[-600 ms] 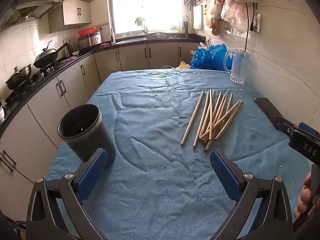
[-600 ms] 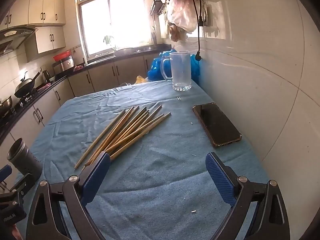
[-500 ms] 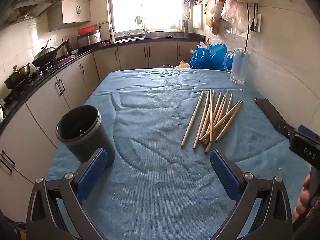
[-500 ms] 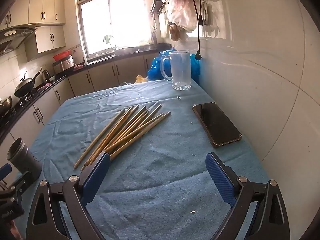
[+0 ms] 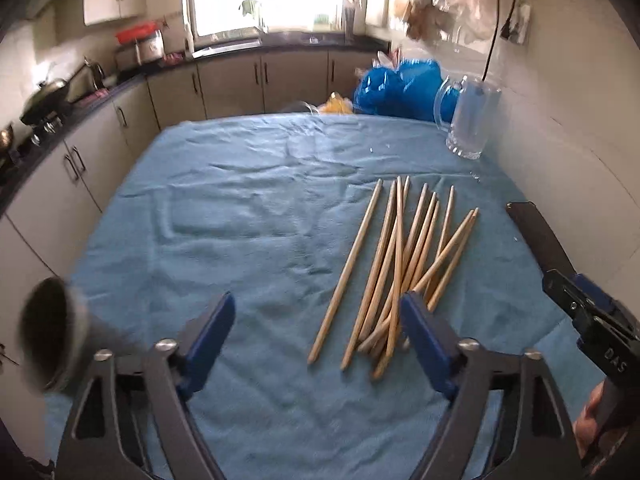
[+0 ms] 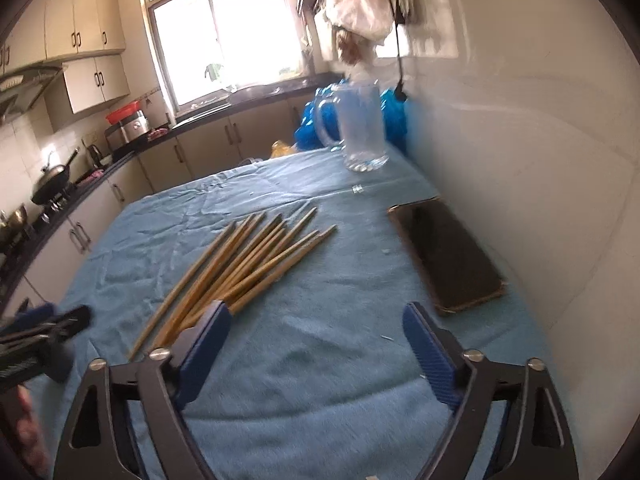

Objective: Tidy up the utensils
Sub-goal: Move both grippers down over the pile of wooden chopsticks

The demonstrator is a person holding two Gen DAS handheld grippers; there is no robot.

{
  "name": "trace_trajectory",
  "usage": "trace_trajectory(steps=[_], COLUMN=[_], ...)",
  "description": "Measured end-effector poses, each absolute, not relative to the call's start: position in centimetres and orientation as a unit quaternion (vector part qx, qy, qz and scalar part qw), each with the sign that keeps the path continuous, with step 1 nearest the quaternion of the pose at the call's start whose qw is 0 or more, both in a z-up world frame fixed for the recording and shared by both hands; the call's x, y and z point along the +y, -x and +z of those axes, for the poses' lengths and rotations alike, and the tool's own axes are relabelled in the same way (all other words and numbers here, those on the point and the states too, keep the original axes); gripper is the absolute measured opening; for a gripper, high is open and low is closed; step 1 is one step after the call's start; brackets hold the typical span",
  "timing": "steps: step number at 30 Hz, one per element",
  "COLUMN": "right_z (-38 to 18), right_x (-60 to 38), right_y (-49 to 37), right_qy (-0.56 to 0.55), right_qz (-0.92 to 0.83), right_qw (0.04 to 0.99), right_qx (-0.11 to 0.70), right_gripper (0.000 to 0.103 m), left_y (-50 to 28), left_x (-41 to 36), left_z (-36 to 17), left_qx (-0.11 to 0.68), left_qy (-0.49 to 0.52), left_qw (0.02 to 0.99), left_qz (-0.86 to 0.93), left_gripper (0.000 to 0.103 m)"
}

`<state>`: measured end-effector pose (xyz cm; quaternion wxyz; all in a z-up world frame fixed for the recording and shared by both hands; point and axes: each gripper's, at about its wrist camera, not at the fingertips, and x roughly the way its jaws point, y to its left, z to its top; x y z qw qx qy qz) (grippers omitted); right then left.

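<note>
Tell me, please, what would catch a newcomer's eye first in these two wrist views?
Probably the loose fan of wooden chopsticks lying mid-table on the blue cloth, just ahead of both open grippers. Next, the clear glass mug at the far end by the wall, and the dark phone lying flat along the wall side.

A glass mug (image 6: 360, 126) stands before a blue bag (image 5: 400, 86) at the table's far end; a phone (image 6: 446, 254) lies flat beside the wall.
</note>
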<state>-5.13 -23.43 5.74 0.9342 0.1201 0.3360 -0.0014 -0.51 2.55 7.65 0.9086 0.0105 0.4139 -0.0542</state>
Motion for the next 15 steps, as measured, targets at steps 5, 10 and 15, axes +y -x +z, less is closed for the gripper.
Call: trace_trajectory(steps=[5, 10, 15], right_z=[4.7, 2.3, 0.8], right_x=[-23.4, -23.0, -22.4], right_y=[0.4, -4.4, -5.7], right_qy=[-0.155, -0.195, -0.2], right_qz=[0.045, 0.066, 0.055], right_qw=[0.914, 0.882, 0.859], right_qx=[0.373, 0.425, 0.468], right_gripper=[0.065, 0.056, 0.048], left_y=[-4.1, -7.4, -8.8], left_x=[1.2, 0.4, -0.2], left_z=[5.9, 3.7, 1.8], left_qx=[0.424, 0.447, 0.461], left_qy=[-0.019, -0.051, -0.086], left_qw=[0.904, 0.892, 0.883], left_qz=[-0.043, -0.034, -0.035], left_gripper=[0.068, 0.053, 0.046])
